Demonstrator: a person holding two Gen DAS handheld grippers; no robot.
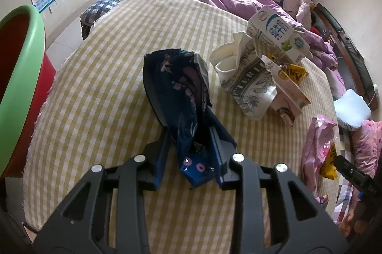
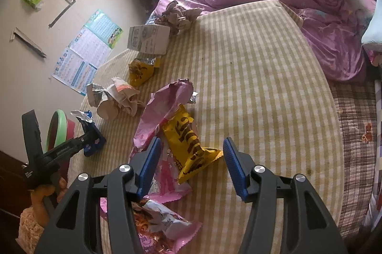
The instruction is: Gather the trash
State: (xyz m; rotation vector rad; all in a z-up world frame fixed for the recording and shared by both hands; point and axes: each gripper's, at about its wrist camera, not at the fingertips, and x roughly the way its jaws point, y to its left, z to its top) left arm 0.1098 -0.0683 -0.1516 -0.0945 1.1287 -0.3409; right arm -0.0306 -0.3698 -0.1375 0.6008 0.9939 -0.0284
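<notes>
Left hand-held gripper (image 1: 191, 153) clamped on a dark blue floral wrapper (image 1: 181, 96), held over the yellow-checked bed sheet (image 1: 100, 91) near the green-rimmed red bin (image 1: 21, 77). Right hand-held gripper (image 2: 191, 165) spread open, pads clear of the yellow snack wrapper (image 2: 188, 144) lying between them on a pink wrapper (image 2: 164, 106). Farther left: milk carton (image 2: 149, 39), crumpled paper (image 2: 114, 98).

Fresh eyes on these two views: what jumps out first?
The dark blue wrapper pinched upright in the left hand-held gripper, above the yellow checked bedsheet. Next, the yellow snack wrapper lying on a pink bag between the open fingers of the right hand-held gripper. The green-rimmed red bin stands at the bed's left edge.
</notes>
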